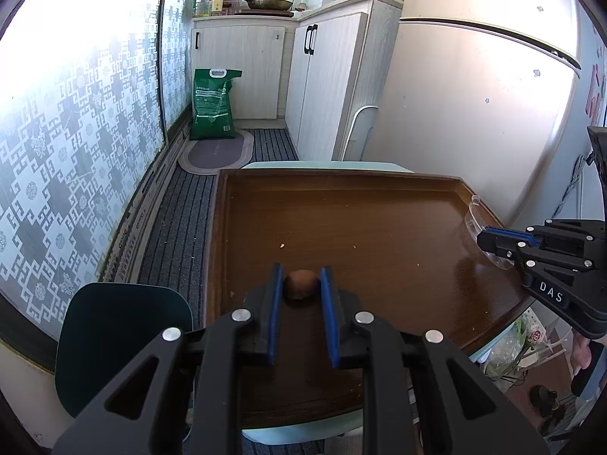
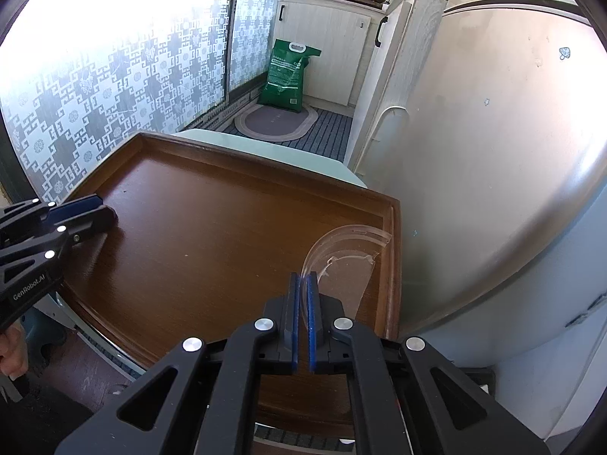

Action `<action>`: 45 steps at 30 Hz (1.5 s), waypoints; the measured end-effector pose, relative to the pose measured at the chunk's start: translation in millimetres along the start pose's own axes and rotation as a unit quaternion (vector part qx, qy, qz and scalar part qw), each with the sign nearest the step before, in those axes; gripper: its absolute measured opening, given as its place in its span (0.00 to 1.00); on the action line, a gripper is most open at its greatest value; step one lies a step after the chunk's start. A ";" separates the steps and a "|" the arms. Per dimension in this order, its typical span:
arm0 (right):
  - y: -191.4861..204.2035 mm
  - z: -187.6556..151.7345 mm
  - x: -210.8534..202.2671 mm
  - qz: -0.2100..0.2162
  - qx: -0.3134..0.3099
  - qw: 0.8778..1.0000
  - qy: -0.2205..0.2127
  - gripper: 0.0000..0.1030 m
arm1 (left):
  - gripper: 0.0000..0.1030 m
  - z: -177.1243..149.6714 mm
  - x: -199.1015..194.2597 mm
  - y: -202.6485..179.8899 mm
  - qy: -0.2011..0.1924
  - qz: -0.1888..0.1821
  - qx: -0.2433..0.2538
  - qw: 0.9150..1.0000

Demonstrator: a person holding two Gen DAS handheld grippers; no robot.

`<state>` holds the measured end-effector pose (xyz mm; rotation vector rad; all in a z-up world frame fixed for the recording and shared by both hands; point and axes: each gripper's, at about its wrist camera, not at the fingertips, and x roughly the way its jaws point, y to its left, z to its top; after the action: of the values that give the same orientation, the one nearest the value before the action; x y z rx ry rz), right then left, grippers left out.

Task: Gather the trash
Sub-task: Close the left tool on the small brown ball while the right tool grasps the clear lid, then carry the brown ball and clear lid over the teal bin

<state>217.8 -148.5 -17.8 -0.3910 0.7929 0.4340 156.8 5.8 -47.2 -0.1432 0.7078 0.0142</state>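
Green bag print unreadable

We see a home kitchen: a frying pan on the counter, white cabinets, a fridge.

Brown tray-top table — raised rim, a few crumbs. Left gripper, blue pads either side of a small brown rounded object, touching it. Right gripper at the table's right edge, on a clear plastic piece. Beyond — green sack, oval mat, white cabinets.
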 end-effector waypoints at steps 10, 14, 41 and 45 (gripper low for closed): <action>22.9 15.4 -9.3 0.014 -0.010 1.000 -0.017 0.03 | 0.21 0.6 -18.4 14.4 -0.019 -0.030 -0.019 0.999; 37.8 24.7 -16.5 0.028 -0.015 0.999 -0.030 0.03 | 0.21 1.0 -30.1 19.3 -0.035 -0.033 -0.018 0.999; 174.0 78.2 -36.8 0.111 -0.086 0.988 -0.064 0.03 | 0.21 -15.9 -90.6 136.8 -0.058 0.040 -0.074 0.995; 194.2 86.0 -39.4 0.125 -0.095 0.985 -0.067 0.03 | 0.21 -22.9 -94.3 151.3 -0.047 0.056 -0.079 0.994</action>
<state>145.1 48.5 33.3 -0.4352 0.6727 0.7674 61.0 155.8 -22.4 -0.2529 0.6199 0.1845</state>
